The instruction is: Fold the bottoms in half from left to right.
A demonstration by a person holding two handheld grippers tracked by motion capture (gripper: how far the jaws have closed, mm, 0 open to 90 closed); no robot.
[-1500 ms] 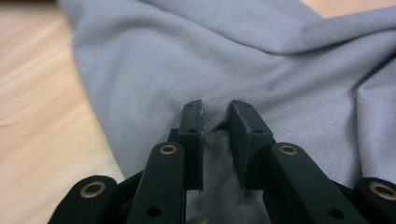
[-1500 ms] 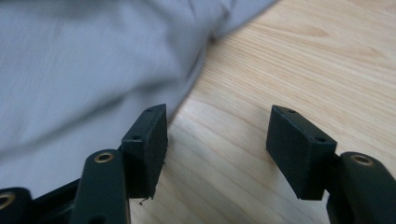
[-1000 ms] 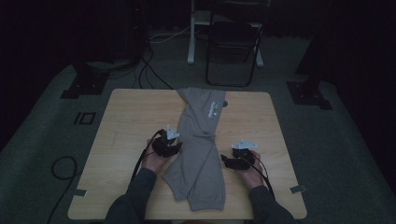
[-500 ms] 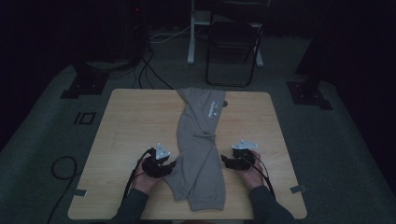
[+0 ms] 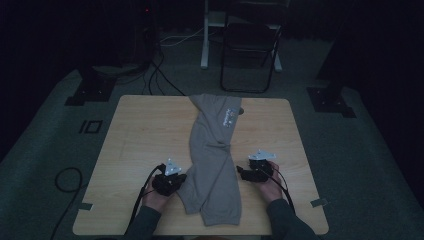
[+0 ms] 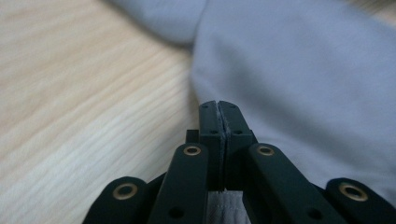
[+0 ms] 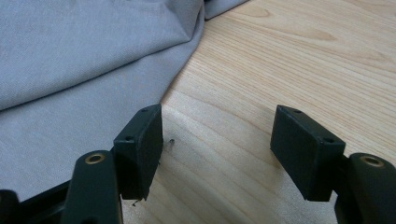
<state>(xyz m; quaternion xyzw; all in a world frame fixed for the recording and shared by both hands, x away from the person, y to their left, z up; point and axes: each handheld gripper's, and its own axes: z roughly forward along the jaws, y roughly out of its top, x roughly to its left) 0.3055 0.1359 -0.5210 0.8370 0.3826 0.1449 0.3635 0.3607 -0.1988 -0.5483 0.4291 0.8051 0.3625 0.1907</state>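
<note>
tongs (image 6: 218, 109) pinched on grey cloth (image 6: 303, 70).

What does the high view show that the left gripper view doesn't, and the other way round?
High view alone: the whole grey trousers laid lengthwise on the wooden table, both hands, the right gripper with jaws apart, a folding chair beyond. Left gripper view alone: the left gripper up close, jaws shut with grey fabric pinched between them at the trousers' edge. Both share trousers, table and left gripper.

One grey garment (image 5: 212, 160) lies on one wooden surface (image 5: 140, 130); two claws, the left claw (image 5: 181, 178) and the right claw (image 5: 240, 172); one folding chair (image 5: 248, 47) beyond the far edge
</note>
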